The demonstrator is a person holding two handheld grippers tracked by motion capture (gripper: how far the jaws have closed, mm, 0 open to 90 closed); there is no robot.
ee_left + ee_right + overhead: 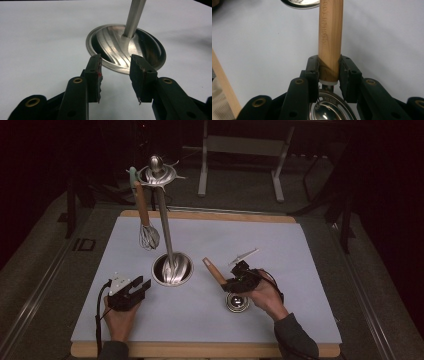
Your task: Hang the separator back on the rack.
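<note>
A steel utensil stand rises from its round base (172, 269) (126, 48) in the middle of the white mat, its pole (164, 220) (135, 17) ending in a ring of hooks (157, 172). A whisk (144, 217) with a wooden handle hangs from one hook. My left gripper (137, 287) (116, 67) is open just left of the base, nothing between its jaws. My right gripper (231, 282) (329, 72) is shut on the lower end of a wooden handle (213, 269) (330, 37). The utensil's round perforated metal head (236, 302) (329, 110) lies below the jaws.
The white mat (280, 240) lies on a wooden board whose front edge (200, 350) is close to the person's forearms. A grey metal frame (240, 150) stands on the floor behind the table. Bare mat stretches to the back right.
</note>
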